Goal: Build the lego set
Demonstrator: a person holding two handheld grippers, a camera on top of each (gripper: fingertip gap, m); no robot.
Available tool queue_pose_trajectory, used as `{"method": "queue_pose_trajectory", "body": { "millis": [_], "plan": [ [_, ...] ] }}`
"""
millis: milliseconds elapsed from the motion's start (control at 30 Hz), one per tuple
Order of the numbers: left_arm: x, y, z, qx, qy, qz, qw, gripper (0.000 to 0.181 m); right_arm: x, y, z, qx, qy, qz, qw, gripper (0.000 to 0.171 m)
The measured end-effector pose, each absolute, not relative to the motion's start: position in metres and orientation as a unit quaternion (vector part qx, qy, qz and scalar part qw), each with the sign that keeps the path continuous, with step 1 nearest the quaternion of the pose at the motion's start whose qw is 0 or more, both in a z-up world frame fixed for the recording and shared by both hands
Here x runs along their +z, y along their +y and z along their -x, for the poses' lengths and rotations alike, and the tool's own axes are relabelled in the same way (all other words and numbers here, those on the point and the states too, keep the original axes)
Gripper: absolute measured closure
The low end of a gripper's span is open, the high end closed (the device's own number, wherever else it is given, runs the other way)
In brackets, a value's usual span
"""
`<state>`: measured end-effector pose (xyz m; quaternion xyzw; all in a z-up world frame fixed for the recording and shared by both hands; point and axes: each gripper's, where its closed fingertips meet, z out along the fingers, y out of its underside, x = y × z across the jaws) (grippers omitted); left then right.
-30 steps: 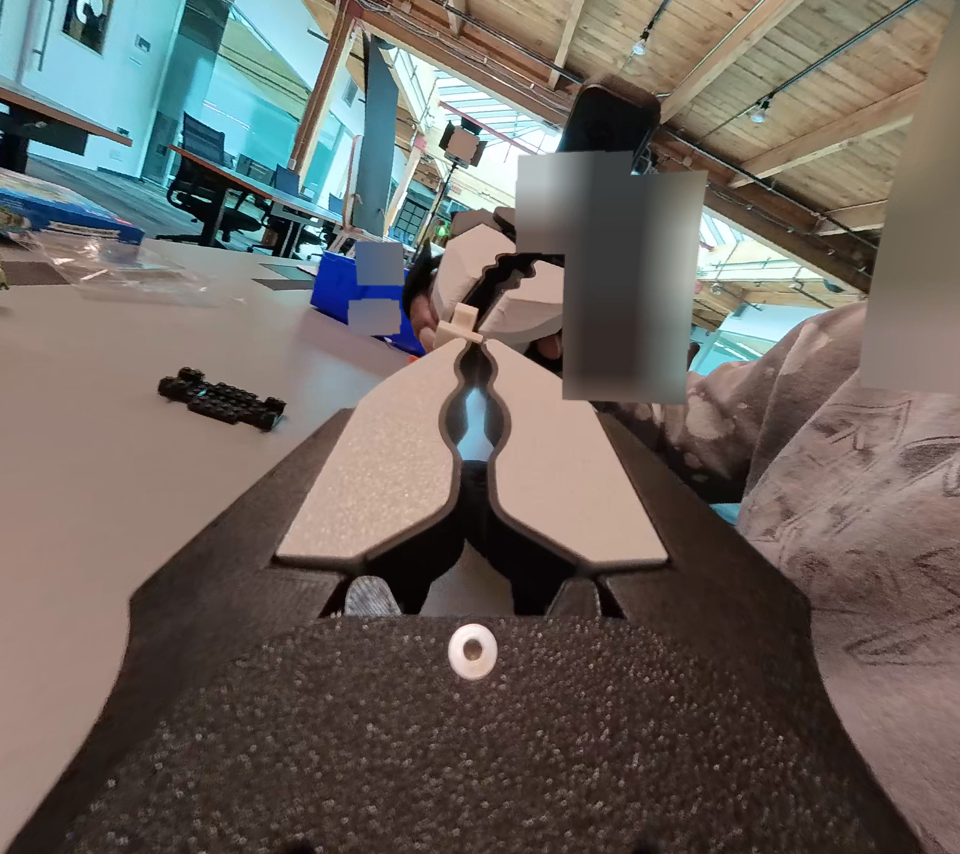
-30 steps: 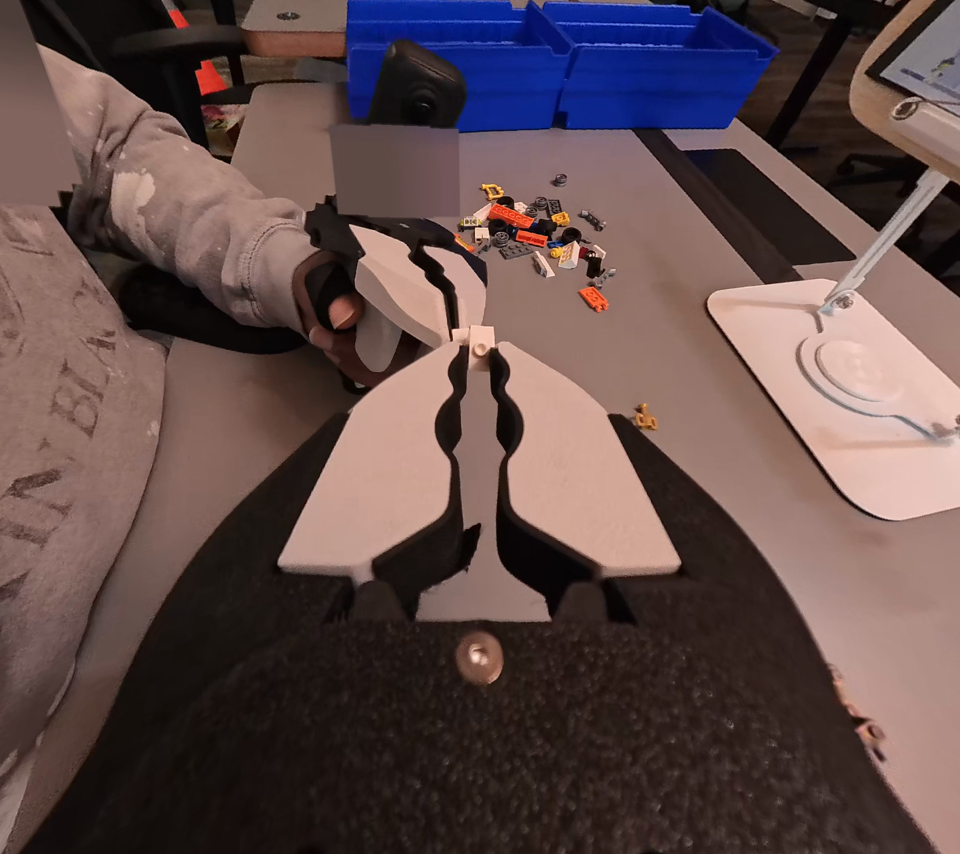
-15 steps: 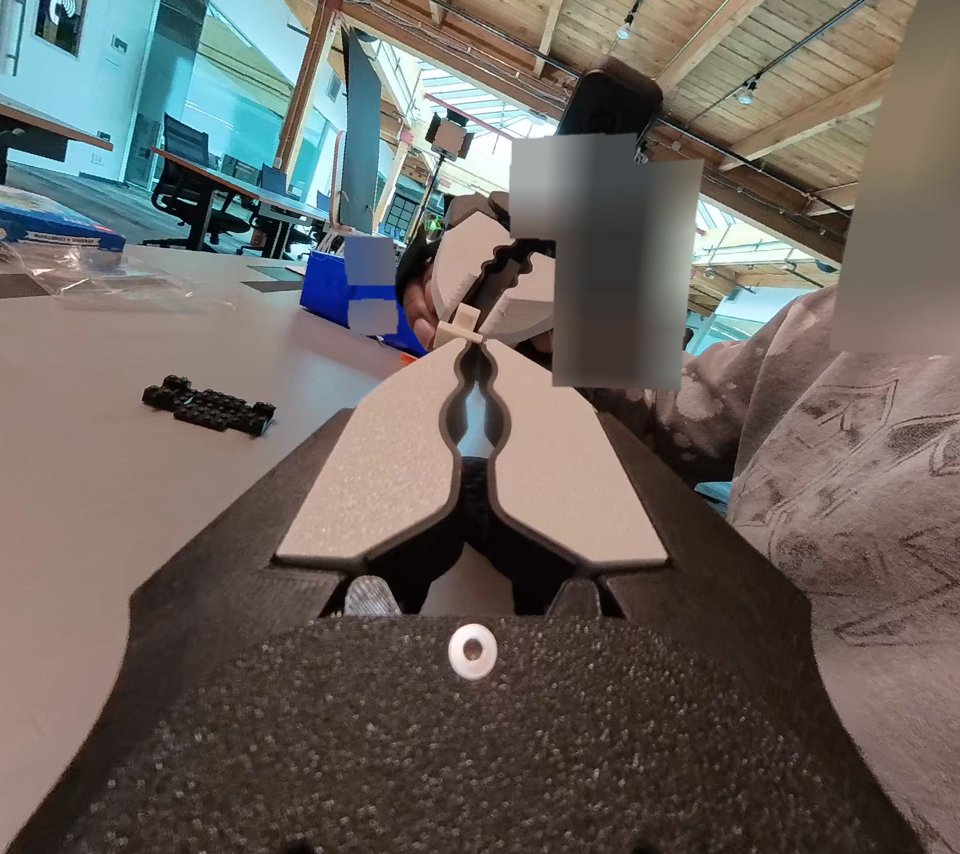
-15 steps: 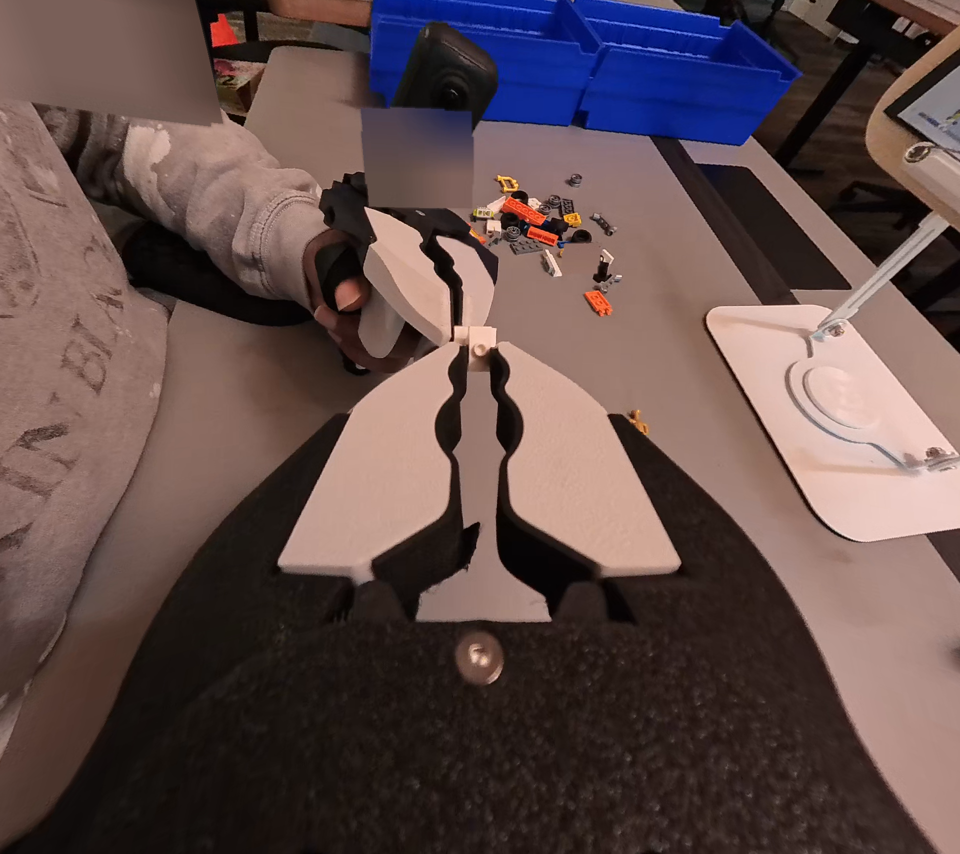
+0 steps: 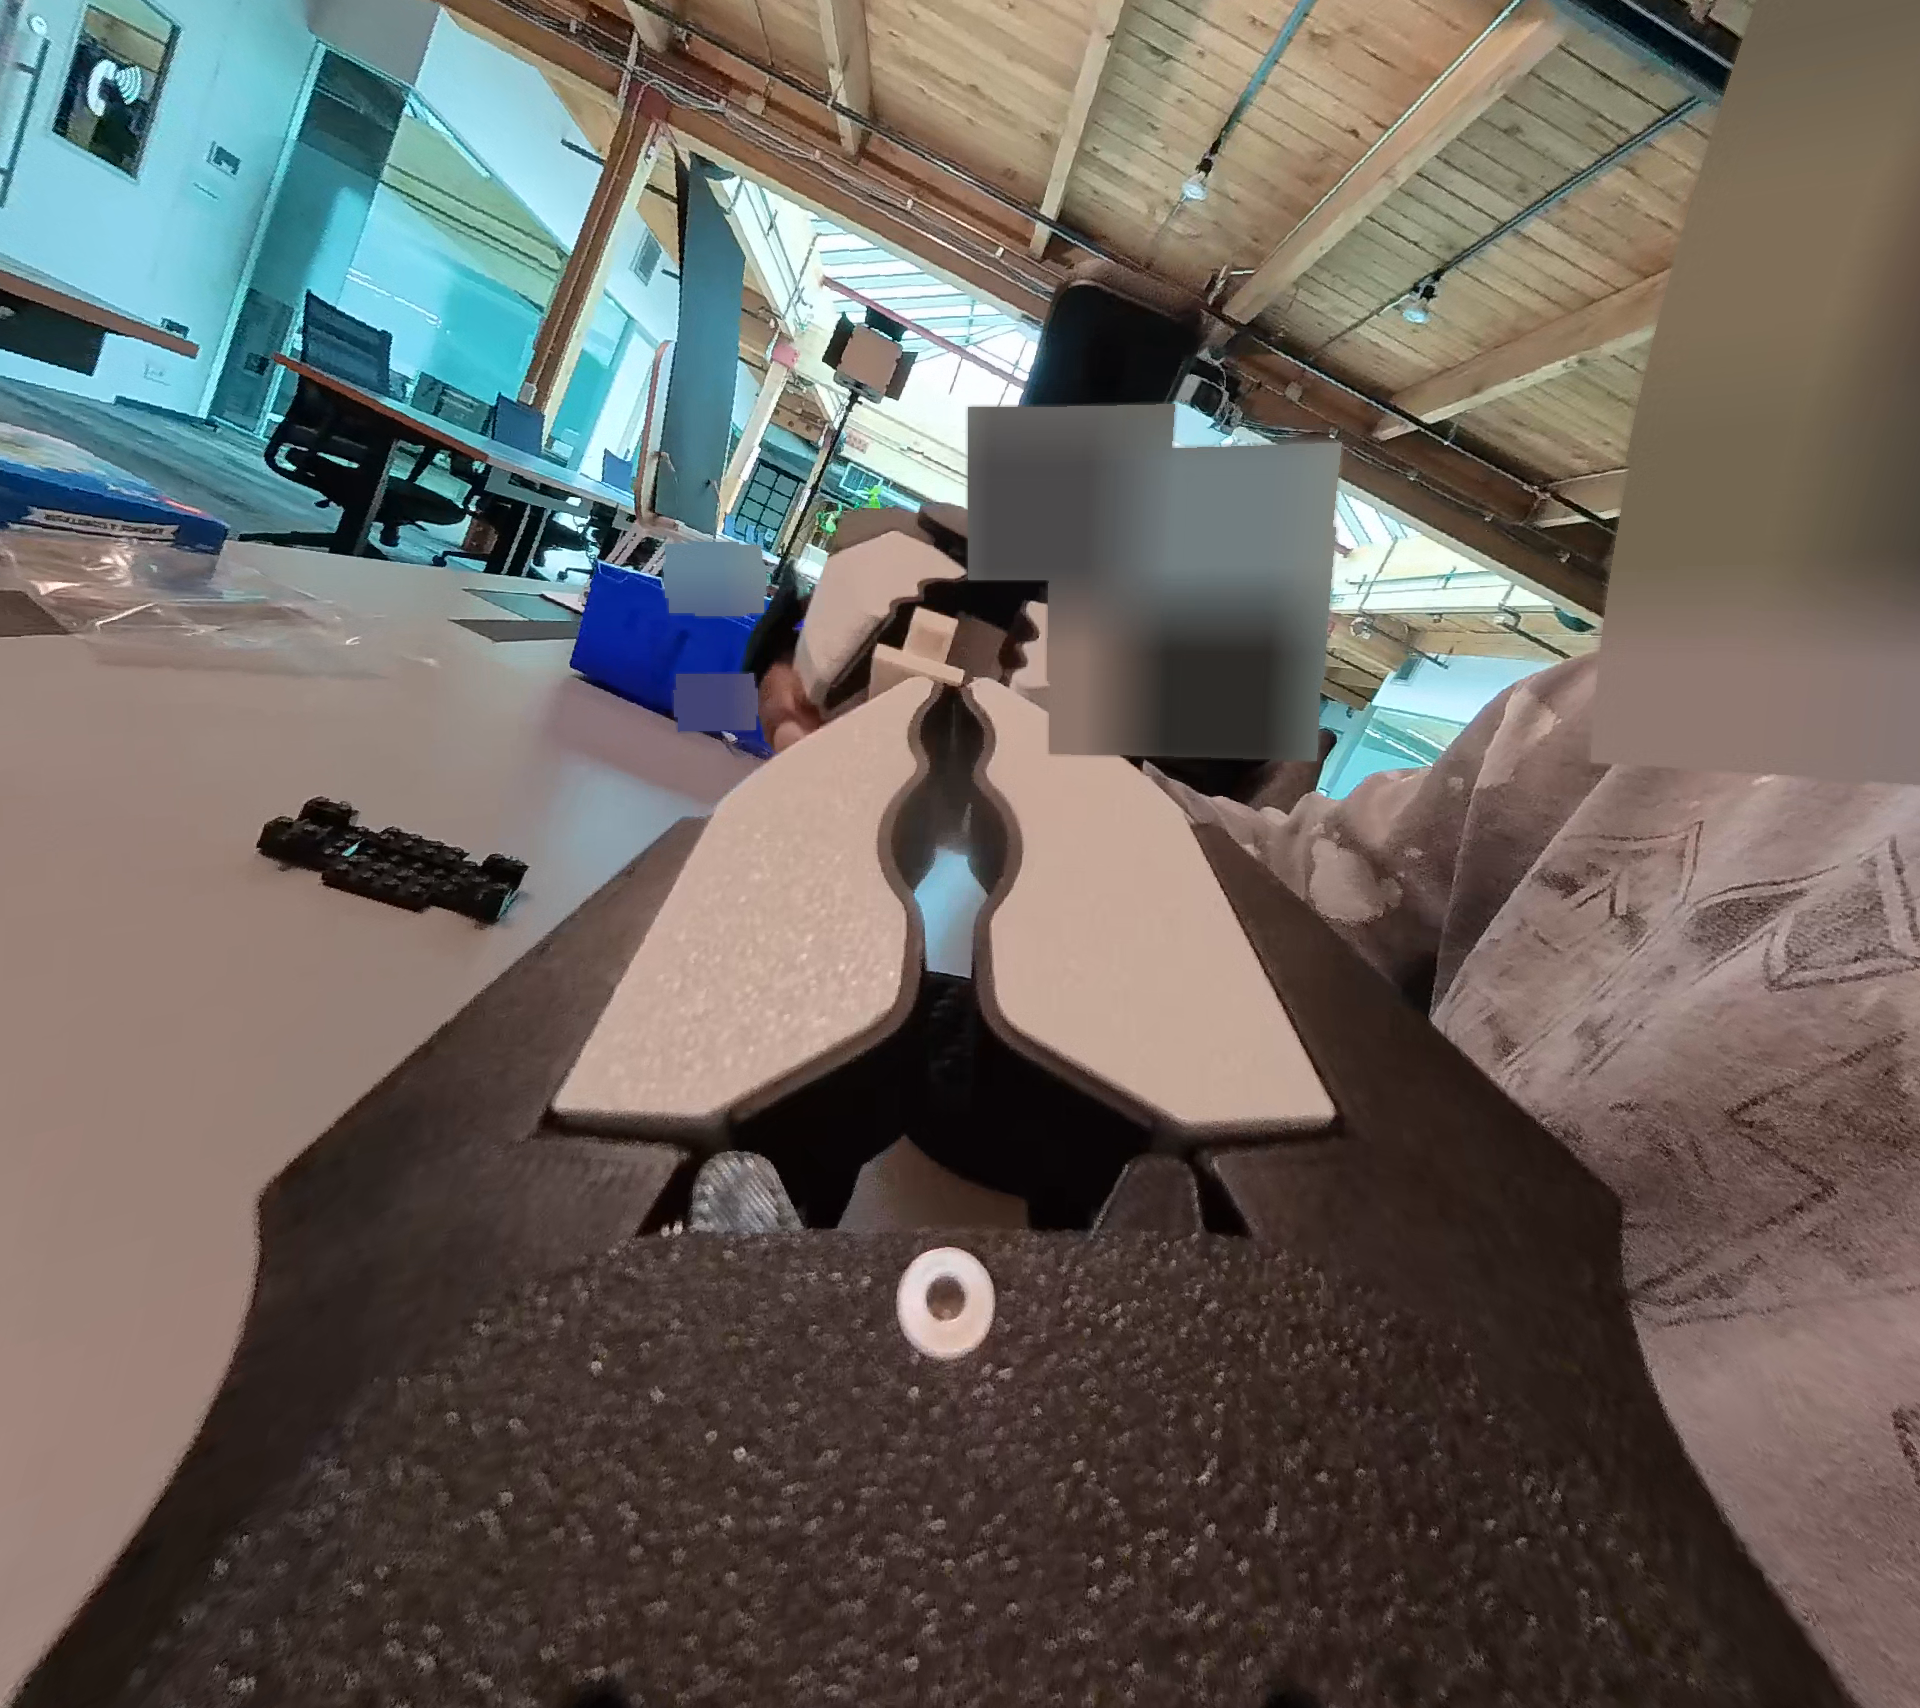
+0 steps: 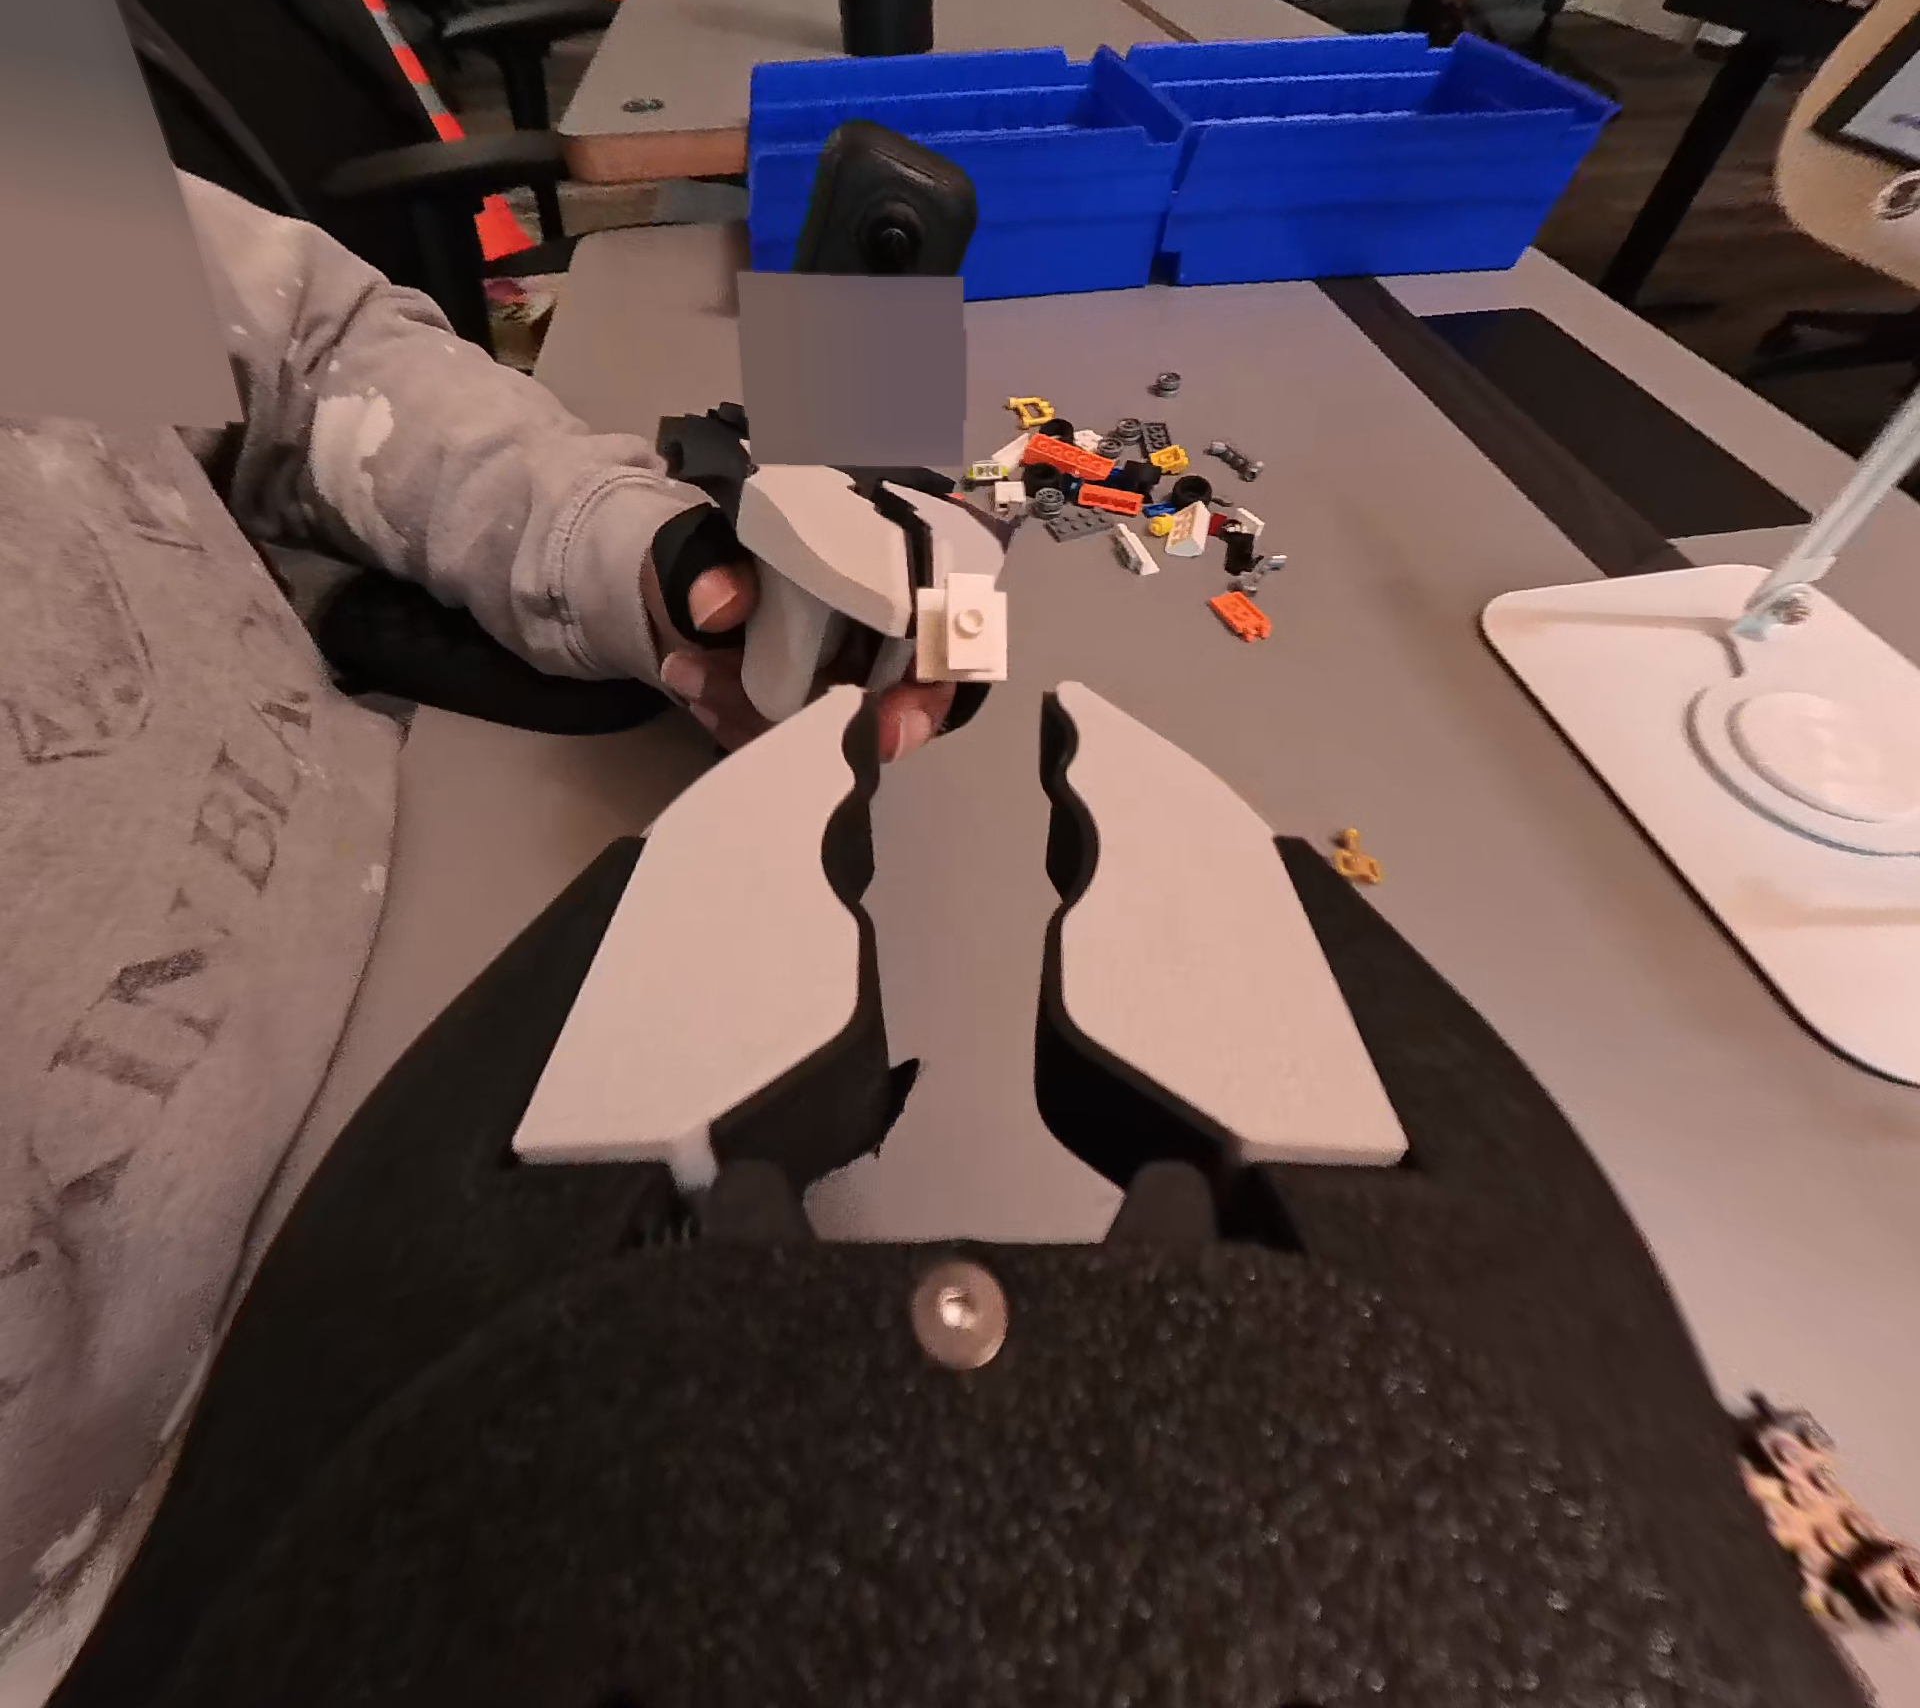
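nearby, loose lego pieces [image 6: 1127, 486] lie before blue bins [image 6: 1164, 167].

**Around the grey worktable**

Two blue bins [image 6: 1174, 162] are sitting side by side at the far edge of the grey table [image 6: 1455, 827]. A white lamp base [image 6: 1704, 785] is resting on the table's right side. Orange cones [image 6: 416, 69] are standing behind a black chair [image 6: 436, 172]. Clear plastic bags [image 5: 187, 619] are lying beside a blue box [image 5: 104, 515].

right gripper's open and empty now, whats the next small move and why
Probably swing the right gripper toward the loose piece pile for the next part: its jaws stand apart and empty, while the left gripper is shut on the joined white pieces.
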<state>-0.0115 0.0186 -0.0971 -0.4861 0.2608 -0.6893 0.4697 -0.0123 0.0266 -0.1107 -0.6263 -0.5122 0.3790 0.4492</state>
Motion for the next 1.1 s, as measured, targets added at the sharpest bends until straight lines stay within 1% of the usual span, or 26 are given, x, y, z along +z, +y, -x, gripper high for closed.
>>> {"method": "queue_pose_trajectory", "body": {
  "millis": [167,300,367,467,567,733,1100],
  "plan": [
    [-0.099,0.018,0.01,-0.682,0.271,0.488,0.472,0.18,-0.108,0.027,0.017,0.384,-0.522,0.62,0.442,0.155],
    [-0.11,0.026,0.007,-0.654,0.278,0.524,0.469,0.18,-0.117,0.034,0.013,0.35,-0.547,0.633,0.422,0.155],
    [-0.126,0.044,0.009,-0.59,0.288,0.576,0.487,0.18,-0.131,0.048,0.007,0.316,-0.563,0.649,0.403,0.155],
    [-0.156,0.077,0.023,-0.436,0.321,0.655,0.527,0.181,-0.175,0.081,-0.003,0.249,-0.592,0.684,0.347,0.155],
    [-0.17,0.093,0.035,-0.361,0.324,0.691,0.535,0.18,-0.217,0.102,-0.003,0.222,-0.611,0.702,0.291,0.155],
    [-0.189,0.104,0.046,-0.305,0.33,0.728,0.517,0.179,-0.248,0.107,0.012,0.208,-0.641,0.695,0.252,0.155],
    [-0.214,0.1,0.042,-0.263,0.394,0.745,0.47,0.174,-0.26,0.102,0.019,0.199,-0.662,0.683,0.234,0.155]
  ]
}}
